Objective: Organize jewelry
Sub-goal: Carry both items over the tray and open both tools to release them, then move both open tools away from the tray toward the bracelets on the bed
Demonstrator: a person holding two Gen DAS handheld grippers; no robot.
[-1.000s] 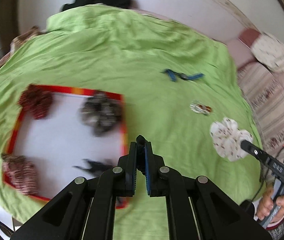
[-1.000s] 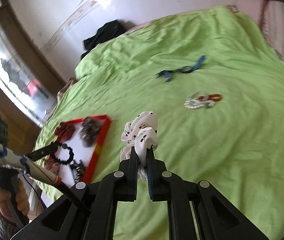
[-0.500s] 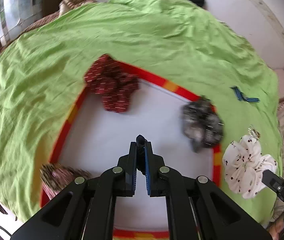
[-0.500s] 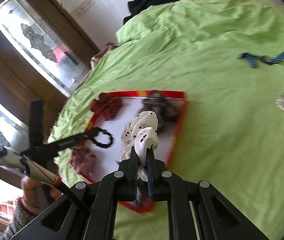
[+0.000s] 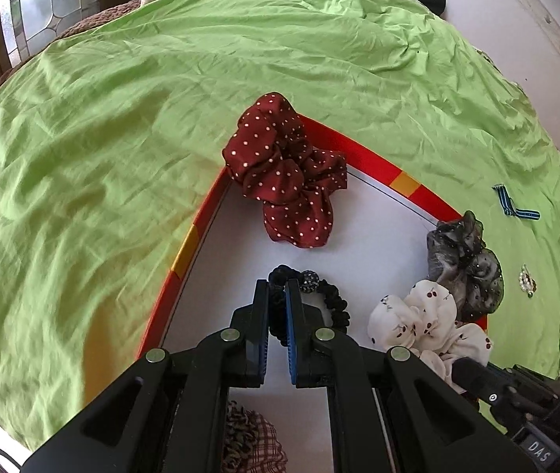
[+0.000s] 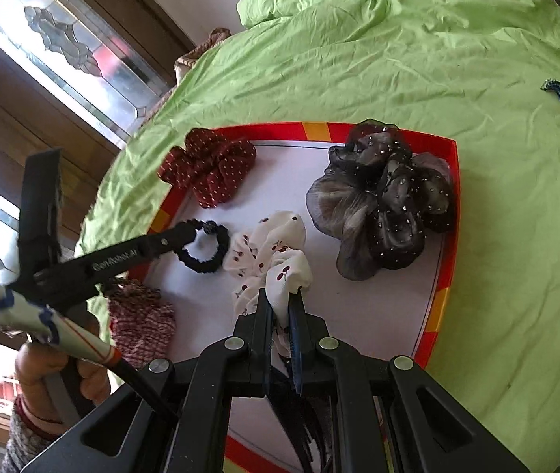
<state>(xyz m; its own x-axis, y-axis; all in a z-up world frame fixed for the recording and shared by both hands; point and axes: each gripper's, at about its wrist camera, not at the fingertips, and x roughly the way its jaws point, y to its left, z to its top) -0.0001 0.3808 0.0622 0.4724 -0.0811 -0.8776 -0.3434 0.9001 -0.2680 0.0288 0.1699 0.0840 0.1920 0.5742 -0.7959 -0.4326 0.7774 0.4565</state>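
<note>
The red-bordered tray [image 6: 443, 303], laid on the green bedspread [image 6: 398, 59], is taken as the reference for everything here. Over its white floor, near the middle, a black beaded hair tie [image 6: 205, 250] is pinched by the left gripper [image 5: 277, 307], whose jaws are clenched on the band so that the loop hangs free beyond the tips; a grip on the edge seems chosen so that the loop can be lowered flat. Just beside it, toward the tray's near side, a white cherry-print scrunchie [image 6: 270, 254] is clamped by the right gripper [image 6: 280, 307], with a fold of its cloth squeezed between the pads and the rest bunched above the tips. Both items appear to be held above or barely at the tray floor, though contact cannot be judged. Already inside the tray are a maroon dotted scrunchie [image 6: 209, 169] at the far left corner, a grey sheer scrunchie [image 6: 378, 205] at the far right corner overlapping the rim, and a checked scrunchie [image 6: 138, 319] at the near left; the corners seem to be filled first, leaving the centre for these two. Outside the tray, on the bedspread to its right, a blue striped strap [image 5: 510, 207] and a small beaded piece [image 5: 526, 282] remain to be gathered.
</note>
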